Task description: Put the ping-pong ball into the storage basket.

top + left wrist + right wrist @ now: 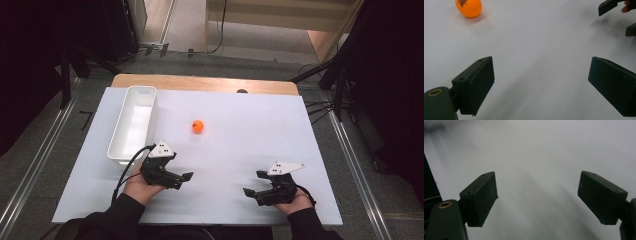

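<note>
1. The orange ball (198,126) lies on the white worktop (240,120), just right of the white bin (134,124).
2. The left claw (186,178) is released and empty, near the ball but apart from it.
3. The right claw (254,183) is also released, holding nothing, well apart from the ball.

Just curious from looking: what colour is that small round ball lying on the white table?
Orange, with small dark print on it; the small round ball shows best in the left gripper view.
</note>
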The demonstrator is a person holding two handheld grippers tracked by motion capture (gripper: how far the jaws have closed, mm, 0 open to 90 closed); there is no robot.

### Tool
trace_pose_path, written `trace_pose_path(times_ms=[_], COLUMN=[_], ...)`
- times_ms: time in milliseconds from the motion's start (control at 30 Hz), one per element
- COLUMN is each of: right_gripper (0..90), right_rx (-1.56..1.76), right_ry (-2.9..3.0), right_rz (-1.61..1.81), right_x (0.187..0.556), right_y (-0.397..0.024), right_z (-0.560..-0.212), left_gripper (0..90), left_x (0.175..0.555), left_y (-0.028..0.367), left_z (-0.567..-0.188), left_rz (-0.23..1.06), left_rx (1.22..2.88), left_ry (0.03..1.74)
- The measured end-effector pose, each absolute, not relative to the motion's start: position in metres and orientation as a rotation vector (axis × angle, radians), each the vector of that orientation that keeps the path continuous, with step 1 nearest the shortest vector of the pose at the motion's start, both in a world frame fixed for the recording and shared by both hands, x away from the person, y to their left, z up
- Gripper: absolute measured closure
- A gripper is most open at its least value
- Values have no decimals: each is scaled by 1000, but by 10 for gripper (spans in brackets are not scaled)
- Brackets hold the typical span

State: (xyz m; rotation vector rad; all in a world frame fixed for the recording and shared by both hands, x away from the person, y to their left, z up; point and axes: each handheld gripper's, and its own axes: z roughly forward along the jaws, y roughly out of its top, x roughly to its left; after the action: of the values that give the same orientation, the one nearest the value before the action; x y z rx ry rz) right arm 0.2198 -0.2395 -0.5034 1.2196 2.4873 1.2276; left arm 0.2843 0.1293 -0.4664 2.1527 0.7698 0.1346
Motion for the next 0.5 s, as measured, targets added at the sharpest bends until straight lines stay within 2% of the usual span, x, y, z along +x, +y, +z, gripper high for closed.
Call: trace_pose_path(times_ms=[500], right_gripper=[145], right_rx=[1230], right_ry=[2489], right_rz=[1233], right_x=[219], right_y=[-241], right_z=[-504], left_gripper=[69], left_x=[297], left_y=[121], left_z=[-466], left_rz=[130], left_rx=[2145], left_ry=[797])
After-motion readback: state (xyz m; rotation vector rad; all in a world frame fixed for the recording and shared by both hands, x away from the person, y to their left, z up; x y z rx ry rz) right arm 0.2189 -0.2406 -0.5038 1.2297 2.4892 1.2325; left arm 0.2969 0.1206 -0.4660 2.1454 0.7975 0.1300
